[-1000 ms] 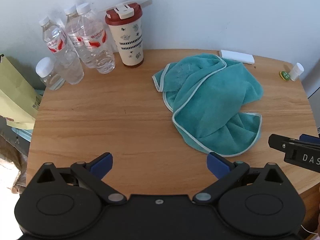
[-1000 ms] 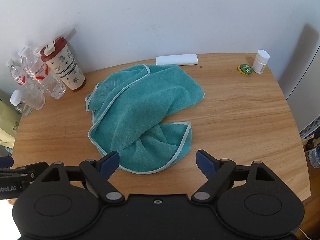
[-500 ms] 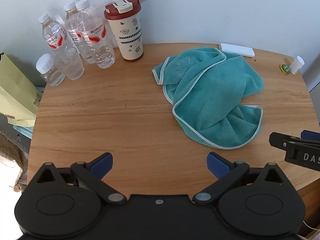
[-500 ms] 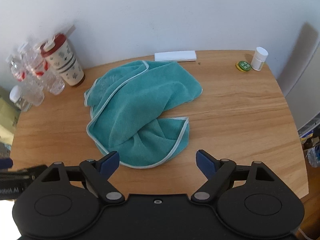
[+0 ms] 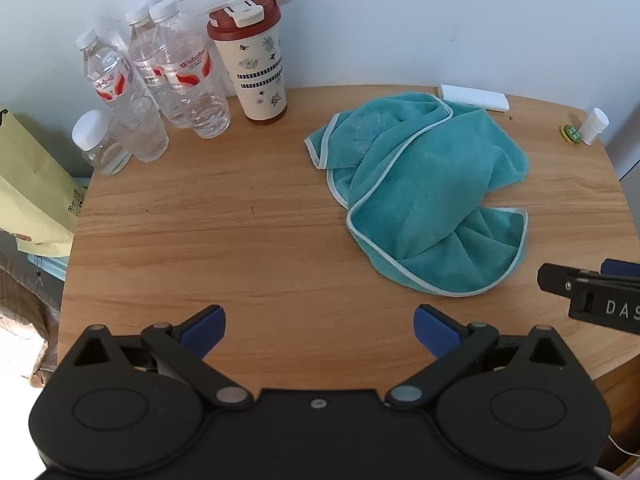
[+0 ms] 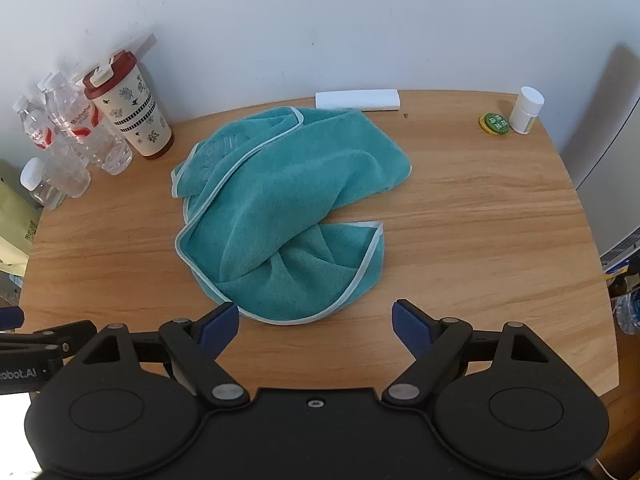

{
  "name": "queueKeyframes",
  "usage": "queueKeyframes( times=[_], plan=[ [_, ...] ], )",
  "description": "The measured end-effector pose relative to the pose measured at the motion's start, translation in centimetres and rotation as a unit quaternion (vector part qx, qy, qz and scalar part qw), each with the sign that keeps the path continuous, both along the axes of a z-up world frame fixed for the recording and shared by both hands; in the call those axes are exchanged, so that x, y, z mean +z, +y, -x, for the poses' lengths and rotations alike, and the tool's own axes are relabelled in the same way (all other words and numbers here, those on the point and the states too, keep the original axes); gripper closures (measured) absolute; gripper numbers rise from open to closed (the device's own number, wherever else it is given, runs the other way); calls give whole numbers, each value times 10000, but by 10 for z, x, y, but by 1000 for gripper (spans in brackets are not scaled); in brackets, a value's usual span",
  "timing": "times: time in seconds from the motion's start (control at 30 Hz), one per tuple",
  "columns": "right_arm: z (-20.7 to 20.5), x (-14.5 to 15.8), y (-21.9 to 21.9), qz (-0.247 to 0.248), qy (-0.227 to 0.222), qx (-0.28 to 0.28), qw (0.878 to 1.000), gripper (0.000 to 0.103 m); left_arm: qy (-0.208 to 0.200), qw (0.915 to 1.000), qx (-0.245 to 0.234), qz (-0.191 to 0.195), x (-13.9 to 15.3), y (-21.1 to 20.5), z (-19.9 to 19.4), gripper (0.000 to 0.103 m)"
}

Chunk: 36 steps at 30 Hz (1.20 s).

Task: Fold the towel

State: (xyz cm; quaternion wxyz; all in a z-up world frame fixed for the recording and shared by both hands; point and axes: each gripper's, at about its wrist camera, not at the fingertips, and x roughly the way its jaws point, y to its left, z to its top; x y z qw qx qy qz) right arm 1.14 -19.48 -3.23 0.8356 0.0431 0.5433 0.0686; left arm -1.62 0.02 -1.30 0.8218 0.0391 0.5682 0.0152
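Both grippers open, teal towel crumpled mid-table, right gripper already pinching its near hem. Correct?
Not quite. The right gripper is open as stated, but pinches nothing: in the right wrist view its fingers sit apart, short of the teal towel, whose near hem lies loose on the table. The left gripper is open too.

The right gripper (image 5: 592,292) is cut by the right edge in the left wrist view, so its lettering reads only "DAS". The towel (image 6: 280,216) hides its own lower layers under the folds. The yellow paper bag (image 5: 32,192) is cut off at the left edge. The print on the green cap (image 6: 494,123) is too small to read.
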Motion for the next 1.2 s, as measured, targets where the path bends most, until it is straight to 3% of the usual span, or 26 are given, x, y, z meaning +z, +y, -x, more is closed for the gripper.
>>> queueKeyframes(
  times=[1.2],
  plan=[
    [-5,-12,8,-79,255,-98,9996,15,116,9998,-167,13,0,5,-17,0]
  ],
)
